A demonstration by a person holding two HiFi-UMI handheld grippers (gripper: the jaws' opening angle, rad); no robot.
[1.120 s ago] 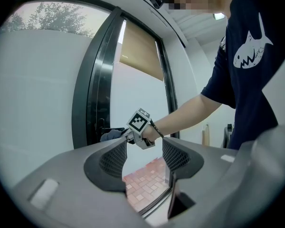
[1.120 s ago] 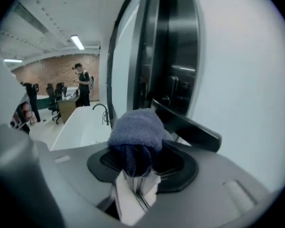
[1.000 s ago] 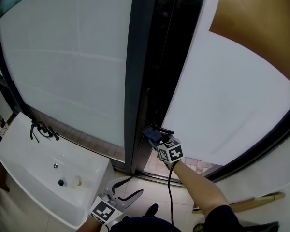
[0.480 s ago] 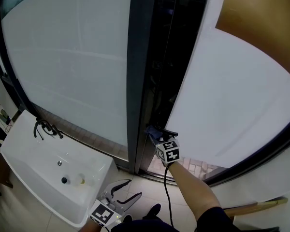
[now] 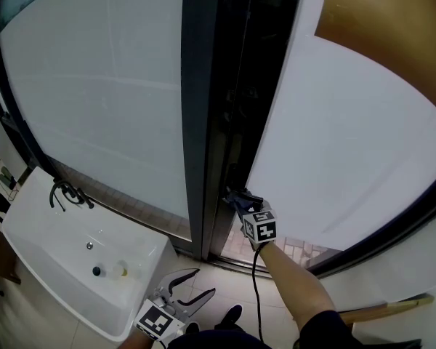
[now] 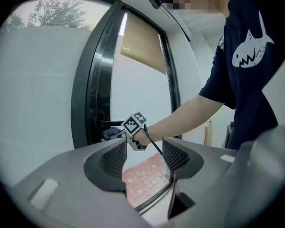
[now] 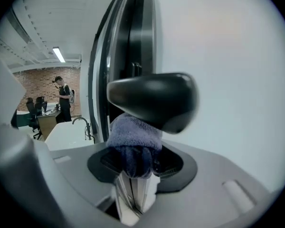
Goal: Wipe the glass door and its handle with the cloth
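Observation:
My right gripper is shut on a blue-grey cloth, bunched between its jaws. The cloth presses against the underside of the black door handle, which juts from the dark door frame. From the left gripper view the cloth sits at the handle beside the frosted glass door. My left gripper hangs low near the floor, open, with nothing between its fingers.
A white washbasin with a black tap stands at the lower left. A wide frosted glass panel fills the left. Pink tiles show beyond the threshold. A wooden stick lies at the lower right.
The right gripper with the cloth has shifted slightly along the handle, first towards the frame, then back right. The left gripper has stayed low and open.

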